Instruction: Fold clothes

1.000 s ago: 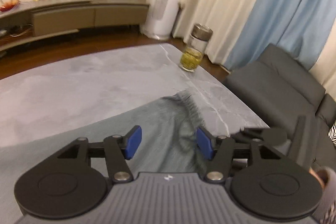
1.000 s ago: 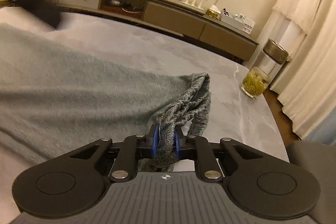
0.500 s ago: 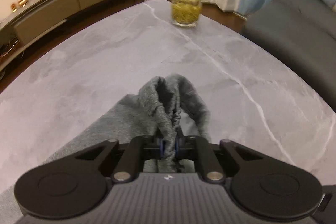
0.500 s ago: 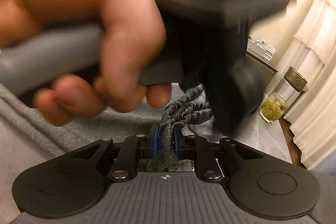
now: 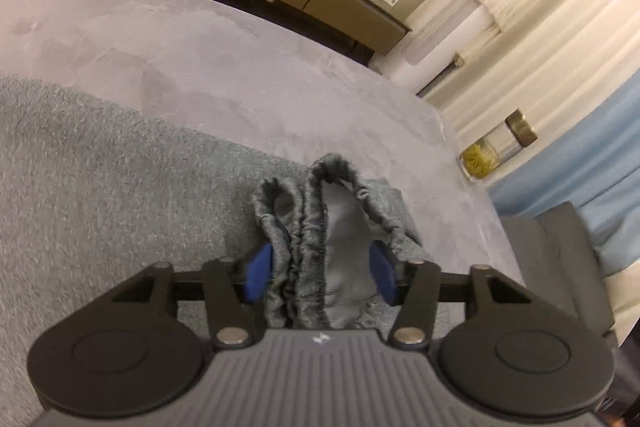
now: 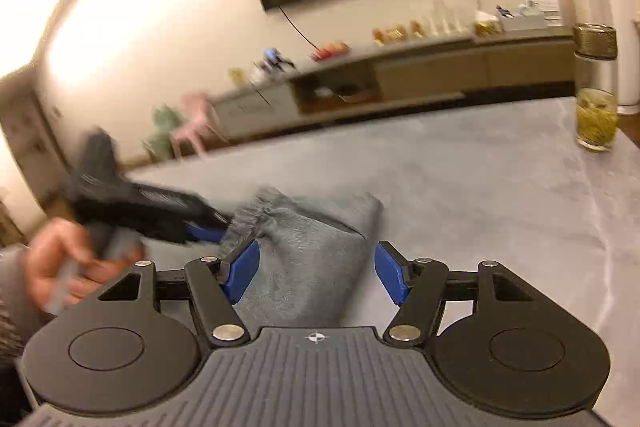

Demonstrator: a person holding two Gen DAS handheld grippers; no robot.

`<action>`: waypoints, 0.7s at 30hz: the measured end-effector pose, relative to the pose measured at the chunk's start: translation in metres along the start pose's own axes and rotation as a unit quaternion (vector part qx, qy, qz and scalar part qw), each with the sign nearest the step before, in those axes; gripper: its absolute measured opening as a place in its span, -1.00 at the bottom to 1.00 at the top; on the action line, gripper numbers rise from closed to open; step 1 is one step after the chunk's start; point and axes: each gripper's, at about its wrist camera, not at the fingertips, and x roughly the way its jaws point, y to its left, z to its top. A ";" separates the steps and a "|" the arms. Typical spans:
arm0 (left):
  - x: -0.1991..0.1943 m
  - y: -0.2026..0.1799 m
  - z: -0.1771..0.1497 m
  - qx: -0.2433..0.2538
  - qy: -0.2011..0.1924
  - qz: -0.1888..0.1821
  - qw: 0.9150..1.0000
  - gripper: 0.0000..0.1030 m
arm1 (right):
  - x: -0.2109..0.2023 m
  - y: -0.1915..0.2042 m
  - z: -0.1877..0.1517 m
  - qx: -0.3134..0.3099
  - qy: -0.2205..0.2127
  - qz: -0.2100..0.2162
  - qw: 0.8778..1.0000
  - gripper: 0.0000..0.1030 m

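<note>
The grey knitted garment [image 5: 120, 195] lies spread on the pale grey marble-look table [image 5: 240, 67], and its gathered elastic end [image 5: 320, 227] sits on the side nearer to the glass jar with a dark lid [image 5: 496, 151]. The left gripper [image 5: 320, 273] and the right gripper [image 6: 318, 273] are both opening, with the gathered cloth loose between the blue pads, no longer pinched. I judge one fold is just laid down, and further folds and smoothing are left.

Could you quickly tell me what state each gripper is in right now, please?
Left gripper: jaws opening, the grey garment bunched loosely between the pads.
Right gripper: jaws opening, garment lying between the pads, not clamped.
</note>
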 end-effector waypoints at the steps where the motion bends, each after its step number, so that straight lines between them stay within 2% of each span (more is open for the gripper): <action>1: -0.001 -0.001 -0.001 -0.004 -0.004 -0.005 1.000 0.10 | 0.003 0.006 -0.003 -0.013 0.010 -0.009 1.000 0.28; 3: -0.002 -0.005 -0.005 -0.004 -0.008 -0.008 1.000 0.12 | 0.014 0.021 -0.008 -0.047 0.028 -0.027 0.998 0.28; 6: -0.011 -0.009 -0.011 0.003 -0.016 -0.010 1.000 0.16 | 0.026 0.051 -0.017 -0.104 0.045 -0.031 0.993 0.28; 8: -0.021 -0.004 -0.013 -0.008 -0.028 -0.021 0.999 0.29 | 0.037 0.069 -0.025 -0.146 0.064 -0.026 0.987 0.28; 10: -0.027 0.001 -0.010 -0.025 -0.036 -0.035 0.998 0.57 | 0.049 0.086 -0.034 -0.187 0.084 -0.021 0.979 0.28; 11: -0.029 0.003 -0.008 -0.033 -0.039 -0.042 0.998 0.59 | 0.054 0.094 -0.038 -0.207 0.094 -0.020 0.974 0.27; 14: -0.017 -0.006 -0.006 -0.017 -0.016 -0.033 0.999 0.62 | 0.066 0.109 -0.050 -0.259 0.120 -0.026 0.958 0.16; 15: -0.008 -0.014 -0.004 0.002 -0.004 -0.023 1.000 0.62 | 0.067 0.111 -0.051 -0.267 0.122 -0.028 0.955 0.06; 16: -0.002 -0.021 -0.005 0.022 0.002 -0.003 1.000 0.54 | 0.068 0.112 -0.051 -0.272 0.122 -0.028 0.954 -0.12; 17: 0.003 -0.029 -0.006 0.043 0.009 0.016 0.999 0.40 | 0.069 0.113 -0.051 -0.275 0.123 -0.029 0.953 -0.21; 18: 0.008 -0.037 -0.008 0.063 0.015 0.036 0.997 -0.41 | 0.068 0.114 -0.051 -0.282 0.123 -0.030 0.951 -0.31; 19: 0.013 -0.044 -0.009 0.082 0.020 0.054 0.995 -0.86 | 0.067 0.115 -0.052 -0.289 0.123 -0.030 0.949 -0.47; 21: -0.001 -0.042 -0.013 0.066 0.009 0.049 0.997 -0.90 | 0.064 0.116 -0.051 -0.291 0.124 -0.026 0.948 -0.58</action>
